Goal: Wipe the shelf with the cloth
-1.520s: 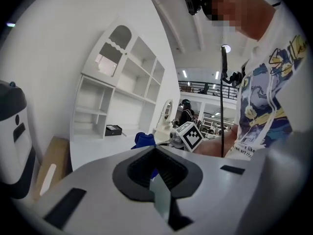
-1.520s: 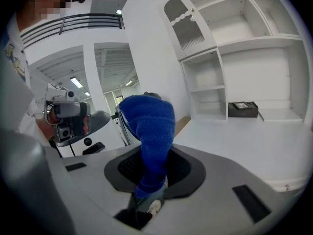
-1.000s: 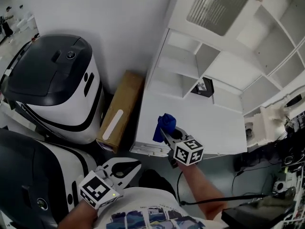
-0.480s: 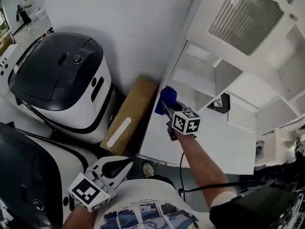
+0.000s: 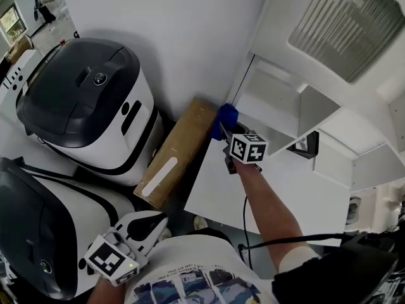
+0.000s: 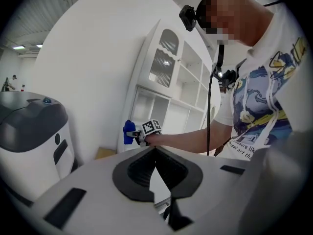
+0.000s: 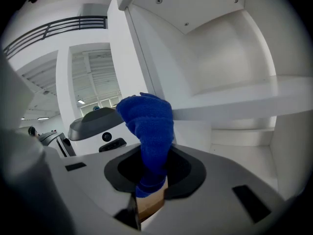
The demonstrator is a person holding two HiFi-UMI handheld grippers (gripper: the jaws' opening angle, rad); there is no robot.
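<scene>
At the shelf edge, blue cloth pinched by right hand-held gripper, protruding forward

Two hand-held grippers, one cloth

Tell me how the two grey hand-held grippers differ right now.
The right gripper is shut on a bunched blue cloth; the left gripper is shut on nothing. The right gripper reaches the left edge of the white shelf unit; the left gripper hangs low beside the person's shirt. Both carry a marker cube.
</scene>
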